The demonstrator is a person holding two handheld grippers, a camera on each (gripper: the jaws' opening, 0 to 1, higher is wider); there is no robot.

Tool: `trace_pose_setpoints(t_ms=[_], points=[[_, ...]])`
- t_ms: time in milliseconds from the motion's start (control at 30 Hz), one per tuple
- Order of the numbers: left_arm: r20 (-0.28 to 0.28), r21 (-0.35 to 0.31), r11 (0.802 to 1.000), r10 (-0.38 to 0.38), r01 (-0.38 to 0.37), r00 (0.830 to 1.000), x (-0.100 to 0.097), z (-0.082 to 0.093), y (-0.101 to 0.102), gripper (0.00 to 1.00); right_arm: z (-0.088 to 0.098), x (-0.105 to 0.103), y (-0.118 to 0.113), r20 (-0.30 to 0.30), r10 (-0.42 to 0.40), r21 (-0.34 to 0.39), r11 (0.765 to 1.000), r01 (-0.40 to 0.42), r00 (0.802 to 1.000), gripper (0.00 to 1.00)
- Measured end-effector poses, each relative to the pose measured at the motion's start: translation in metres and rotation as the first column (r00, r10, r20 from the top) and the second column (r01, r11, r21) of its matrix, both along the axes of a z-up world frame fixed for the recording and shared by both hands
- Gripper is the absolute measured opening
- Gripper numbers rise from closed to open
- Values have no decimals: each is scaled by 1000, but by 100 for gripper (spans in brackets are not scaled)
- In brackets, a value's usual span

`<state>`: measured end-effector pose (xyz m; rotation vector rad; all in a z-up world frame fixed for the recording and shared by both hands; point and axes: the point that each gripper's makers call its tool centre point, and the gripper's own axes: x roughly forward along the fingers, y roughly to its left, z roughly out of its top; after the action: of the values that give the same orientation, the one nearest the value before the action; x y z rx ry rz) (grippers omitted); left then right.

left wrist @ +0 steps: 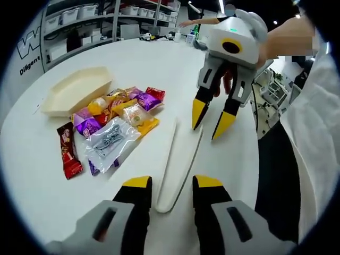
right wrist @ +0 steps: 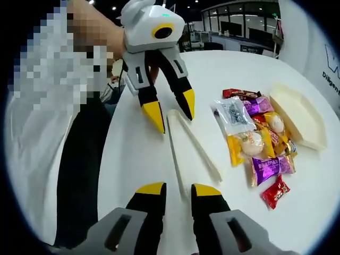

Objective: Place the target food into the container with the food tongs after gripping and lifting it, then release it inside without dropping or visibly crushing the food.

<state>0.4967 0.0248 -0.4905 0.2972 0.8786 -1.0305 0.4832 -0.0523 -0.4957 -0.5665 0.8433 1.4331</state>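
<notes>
Cream food tongs [left wrist: 179,159] lie flat on the white table [left wrist: 223,69], their joined end between my left gripper's [left wrist: 173,183] open jaws and their spread arms pointing away. Over the spread end hovers my right gripper [left wrist: 211,119], open, nothing in it. In the right gripper view the tongs [right wrist: 192,149] run from my right gripper [right wrist: 178,190] up to the left gripper [right wrist: 171,110]. A pile of wrapped snacks [left wrist: 114,119] lies left of the tongs, with the cream tray container [left wrist: 77,90] just beyond it. The snacks [right wrist: 255,133] and the tray [right wrist: 300,117] lie at the right in that view.
A person in a white top and dark apron [left wrist: 297,159] stands at the table's edge [right wrist: 109,149]. Shelves with white bins [left wrist: 79,21] line the room behind. A red snack bar [left wrist: 69,151] lies apart from the pile.
</notes>
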Motion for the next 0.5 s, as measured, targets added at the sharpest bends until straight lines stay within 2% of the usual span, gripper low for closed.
trace_pose_setpoints(t_ms=[267, 500], points=[[-1, 5, 1000, 14, -14, 1000, 0, 0, 4, 28, -3, 4, 4, 30, 32, -19, 999, -32, 999, 1], [-4, 7, 1000, 23, -23, 1000, -1, 0, 8, 27, -6, 4, 4, 37, 42, -27, 999, -41, 998, 0]])
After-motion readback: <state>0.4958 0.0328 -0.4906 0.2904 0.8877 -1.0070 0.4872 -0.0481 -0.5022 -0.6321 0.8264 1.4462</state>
